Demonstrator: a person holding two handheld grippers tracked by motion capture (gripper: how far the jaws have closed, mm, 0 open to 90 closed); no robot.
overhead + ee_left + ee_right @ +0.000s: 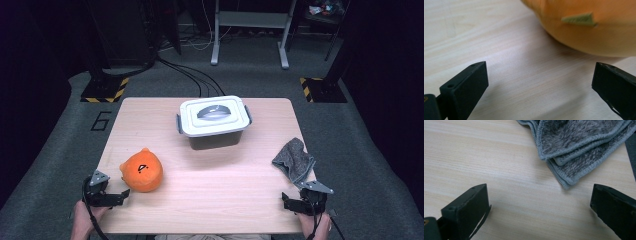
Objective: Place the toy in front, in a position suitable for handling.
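A dim workshop with grey carpet, black-and-yellow floor markers and trailing cables surrounds a pale wooden table [210, 175], seen from above the seated person's side. On the table, at about twelve o'clock from its centre, stands a lidded plastic storage box [214, 121], its white lid [212, 114] closed with a grey handle lying flat and grey clips at either end. At roughly eight o'clock lies an orange plush toy [142, 170], round, with small ears and a dark mark on its upper face. At about four o'clock, at the table's right edge, a grey folded cloth [294, 159] rests, one corner lifted.

The left gripper [114, 197], held low at the seven o'clock corner, points toward the plush toy and sits just beside it without touching; in the left gripper view its black jaws stand spread wide over bare wood, the plush toy [589, 25] lying beyond the tips, at one o'clock from them. The right gripper [292, 202], at the five o'clock corner, sits just below the cloth; in the right gripper view its jaws are likewise spread wide apart, gripping nothing, with the stitched edges of the cloth [579, 147] ahead at one o'clock, clear of both tips.
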